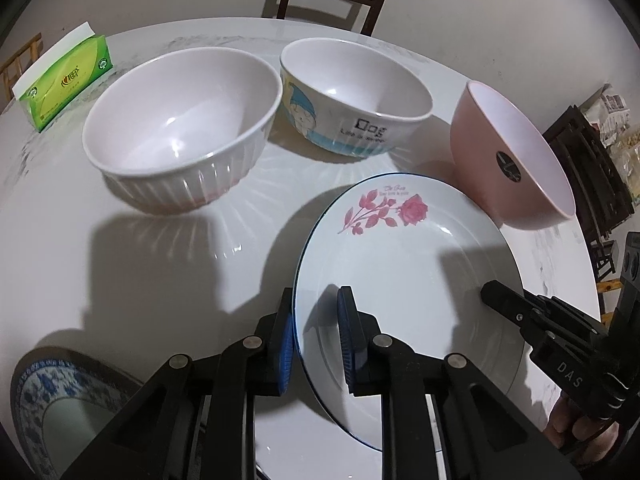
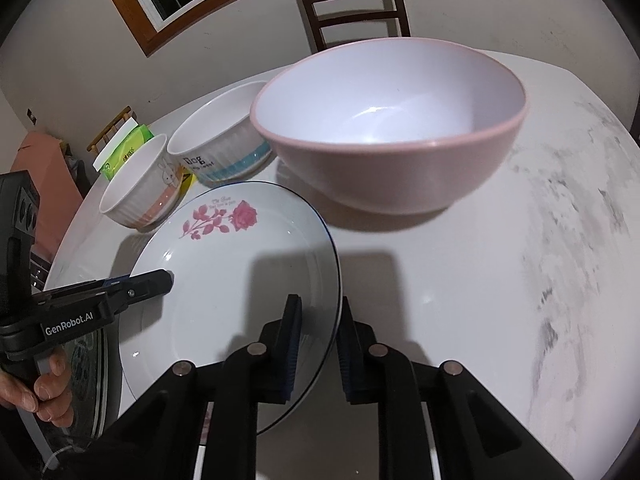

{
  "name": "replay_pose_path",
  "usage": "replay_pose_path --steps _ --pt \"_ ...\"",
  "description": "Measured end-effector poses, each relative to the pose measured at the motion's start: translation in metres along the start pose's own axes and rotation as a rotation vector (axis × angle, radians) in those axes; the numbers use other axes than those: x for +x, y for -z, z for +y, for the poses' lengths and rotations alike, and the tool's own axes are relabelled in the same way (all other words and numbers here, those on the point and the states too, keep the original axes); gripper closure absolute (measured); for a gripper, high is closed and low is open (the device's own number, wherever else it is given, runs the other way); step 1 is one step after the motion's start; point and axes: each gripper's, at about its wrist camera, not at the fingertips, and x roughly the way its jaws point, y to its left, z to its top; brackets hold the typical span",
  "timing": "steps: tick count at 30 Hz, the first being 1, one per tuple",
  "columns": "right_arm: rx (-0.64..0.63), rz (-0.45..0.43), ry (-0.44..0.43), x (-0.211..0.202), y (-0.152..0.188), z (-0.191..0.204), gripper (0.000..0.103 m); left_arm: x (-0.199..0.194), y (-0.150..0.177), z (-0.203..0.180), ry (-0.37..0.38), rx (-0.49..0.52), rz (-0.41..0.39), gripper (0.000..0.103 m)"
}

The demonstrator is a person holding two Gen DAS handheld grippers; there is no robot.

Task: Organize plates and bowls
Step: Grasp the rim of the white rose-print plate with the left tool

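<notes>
Gripping the round white glazed plate with the pink rose print and thin dark rim line [image 1: 404, 280] from both sides: left gripper [image 1: 316, 340] clamped on the plate's left rim, one blue pad above the lip and one beneath it; right gripper [image 2: 318, 344] pinching the opposite rim the same way, jaws nearly closed with only the thin edge between them. Sitting at the near edge of the pale marbled round table [image 2: 500, 300], this plate, apparently tilted slightly rather than lying flat, with the big pink plastic-looking bowl [image 2: 392, 128] just beyond it, the white ribbed bowl [image 1: 180, 120] and the white cartoon-printed bowl marked "Dog" [image 1: 356, 96] farther back, and a blue-and-white patterned plate [image 1: 44, 404] to the near left. Judging the rose plate as stiff, glossy and likely ceramic: fairly heavy for a rim pinch, slippery against the pads, and prone to chipping if dropped or knocked against the bowls. Favouring the two-sided rim hold across the widest span, keeping both sides level while lifting, since a one-sided grip would probably let it pivot and slide out.
</notes>
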Motion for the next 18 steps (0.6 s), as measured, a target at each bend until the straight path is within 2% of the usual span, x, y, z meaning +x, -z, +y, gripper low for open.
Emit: replay_pose_path --steps 18 --pt "0.004 -0.029 0.002 -0.026 0.008 0.016 0.086 -0.029 0.009 -0.002 -0.004 -0.001 -0.026 0.087"
